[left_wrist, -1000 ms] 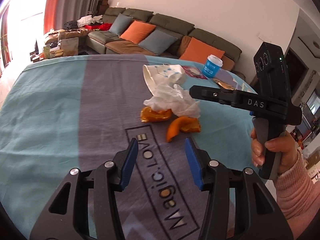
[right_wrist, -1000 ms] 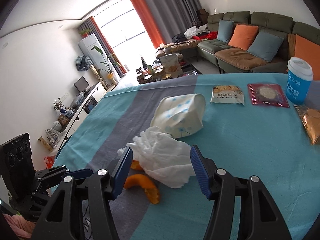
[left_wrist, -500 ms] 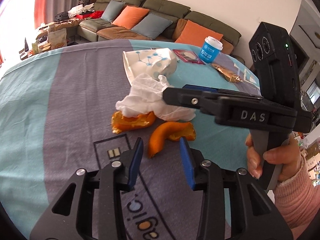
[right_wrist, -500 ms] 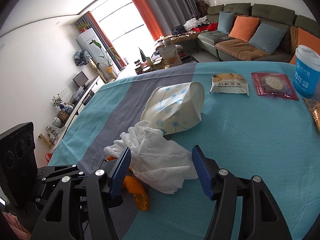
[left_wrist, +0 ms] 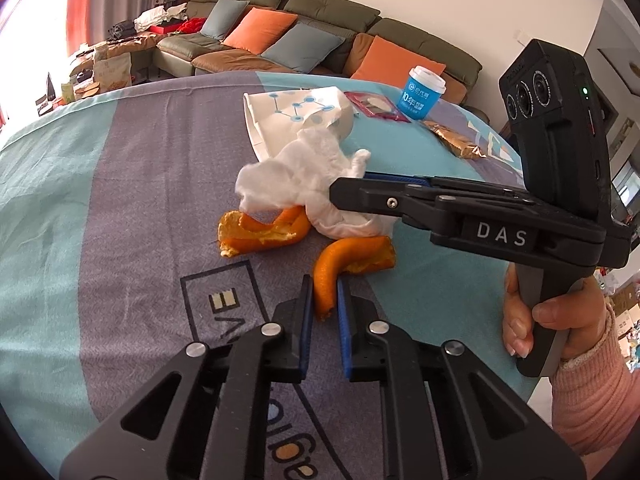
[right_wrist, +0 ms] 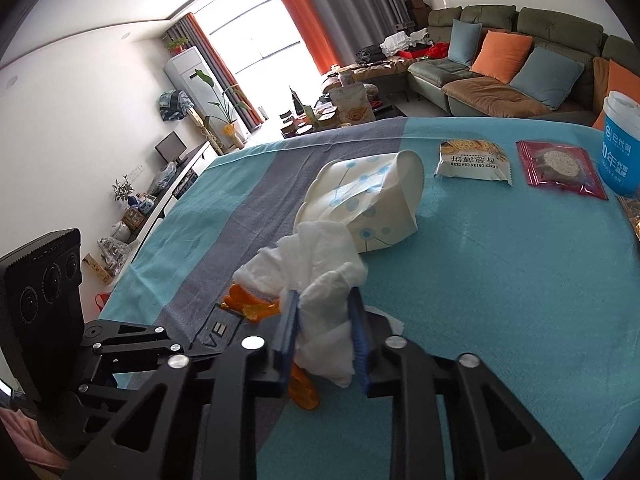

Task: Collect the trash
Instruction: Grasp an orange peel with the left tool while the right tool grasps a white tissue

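Trash lies mid-counter: the left wrist view shows the orange peel (left_wrist: 344,268), its long end pointing at the closing left gripper (left_wrist: 323,304), pinched between the pads, while the right wrist view shows the right gripper (right_wrist: 322,332) closing on the crumpled tissue (right_wrist: 316,280).

The right gripper (left_wrist: 340,196) is covering the near part of the crumpled tissue (left_wrist: 304,184) in the left wrist view, and its far finger is showing only as a blue sliver. In the right wrist view the tissue is hiding most of one orange peel (right_wrist: 250,304), while the other peel (right_wrist: 304,390) is peeking out at 6 o'clock. The blue cup (right_wrist: 622,148) is being cut off at 3 o'clock. The print on the red packet (left_wrist: 376,106) is staying too small to read.
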### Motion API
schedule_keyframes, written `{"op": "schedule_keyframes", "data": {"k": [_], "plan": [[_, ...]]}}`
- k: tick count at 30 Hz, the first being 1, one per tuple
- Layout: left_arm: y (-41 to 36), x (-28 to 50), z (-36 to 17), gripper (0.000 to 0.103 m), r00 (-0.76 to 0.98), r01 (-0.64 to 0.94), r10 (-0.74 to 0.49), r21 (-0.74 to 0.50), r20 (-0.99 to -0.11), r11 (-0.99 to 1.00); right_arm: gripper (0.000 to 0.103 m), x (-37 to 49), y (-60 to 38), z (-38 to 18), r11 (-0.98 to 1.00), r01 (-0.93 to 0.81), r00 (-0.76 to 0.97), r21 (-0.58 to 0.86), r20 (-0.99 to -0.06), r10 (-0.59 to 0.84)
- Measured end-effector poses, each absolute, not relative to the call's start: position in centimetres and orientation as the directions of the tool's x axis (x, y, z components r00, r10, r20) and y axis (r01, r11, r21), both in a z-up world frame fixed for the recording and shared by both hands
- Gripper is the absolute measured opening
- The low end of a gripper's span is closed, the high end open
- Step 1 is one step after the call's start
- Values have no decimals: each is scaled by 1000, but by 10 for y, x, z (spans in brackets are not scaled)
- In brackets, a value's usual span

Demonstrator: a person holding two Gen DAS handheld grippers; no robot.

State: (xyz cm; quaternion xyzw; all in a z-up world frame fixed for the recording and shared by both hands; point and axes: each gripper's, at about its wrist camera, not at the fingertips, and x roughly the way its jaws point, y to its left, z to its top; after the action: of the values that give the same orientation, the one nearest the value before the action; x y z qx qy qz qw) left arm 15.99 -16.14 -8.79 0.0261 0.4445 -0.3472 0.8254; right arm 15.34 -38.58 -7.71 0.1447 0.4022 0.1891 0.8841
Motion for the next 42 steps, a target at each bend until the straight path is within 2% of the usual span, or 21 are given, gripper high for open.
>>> {"op": "schedule_keyframes", "data": {"k": [2,6,26,42], "plan": [[-159,158,-87,11,366,598,-557,-269,-746,755,13,151,-386,-74,887,-226,610,403,-651,451],[-149,154,-81,11,383,593,-564,-273,-732,757,11,144,-388,-67,883,-236,624,405,-634,457],[-53,129,-55,11,515,469,-518,-281,-684,837,11,128,-349,-29,836,-358,641,415,-542,544],[37,110,-43,11,617,315,-417,-276,-668,908,11,140,-289,-24,770,-471,561,431,-528,638]]}}
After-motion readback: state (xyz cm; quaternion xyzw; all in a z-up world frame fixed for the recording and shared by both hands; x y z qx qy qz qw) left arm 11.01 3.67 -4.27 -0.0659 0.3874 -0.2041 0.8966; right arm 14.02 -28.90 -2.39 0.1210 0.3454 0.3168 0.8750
